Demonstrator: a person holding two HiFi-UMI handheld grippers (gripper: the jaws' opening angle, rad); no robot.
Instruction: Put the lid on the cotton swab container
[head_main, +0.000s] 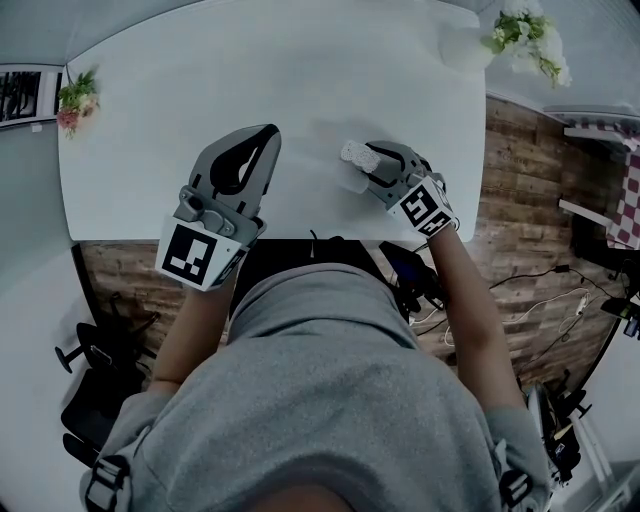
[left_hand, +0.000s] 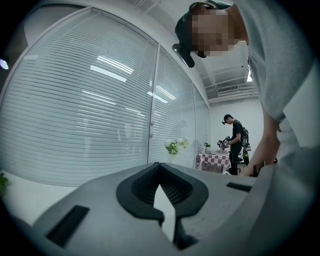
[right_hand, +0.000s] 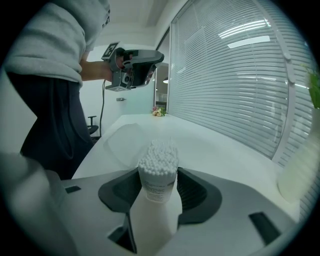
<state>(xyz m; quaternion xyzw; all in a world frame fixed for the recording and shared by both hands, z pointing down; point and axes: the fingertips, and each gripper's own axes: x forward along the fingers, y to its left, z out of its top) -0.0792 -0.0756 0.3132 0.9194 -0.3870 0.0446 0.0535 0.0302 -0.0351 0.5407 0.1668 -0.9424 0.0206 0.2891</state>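
Two claws are in play, and only one is loaded. My right claw (right_hand: 157, 172) is spread wide, with both pads against the sides of the cotton swab container (right_hand: 158, 187). The container lies along the jaws, and its open mouth, packed with swab heads, tips away from me. My left claw (head_main: 268, 135) is pressed together on nothing and held above the counter (head_main: 200, 80), left of centre in the head view.

In the right claw's view, a faint, clear, rounded shape (right_hand: 120, 145) sits on the counter just beyond the container and to its left. I take it for the lid, but I cannot be sure.

The main risk I see is the open, tilted mouth: a jolt or a steeper tilt could shed swabs. The grip is also wide on a smooth wall, so a sideways push from the lid could twist the container loose. My left claw would have to open before it could lift anything, and a clear lid is easy to misjudge.

Room is generous toward the top of the head view. The near edge of the counter runs close under my right claw. The vase (head_main: 465, 45) at upper right stands well apart.
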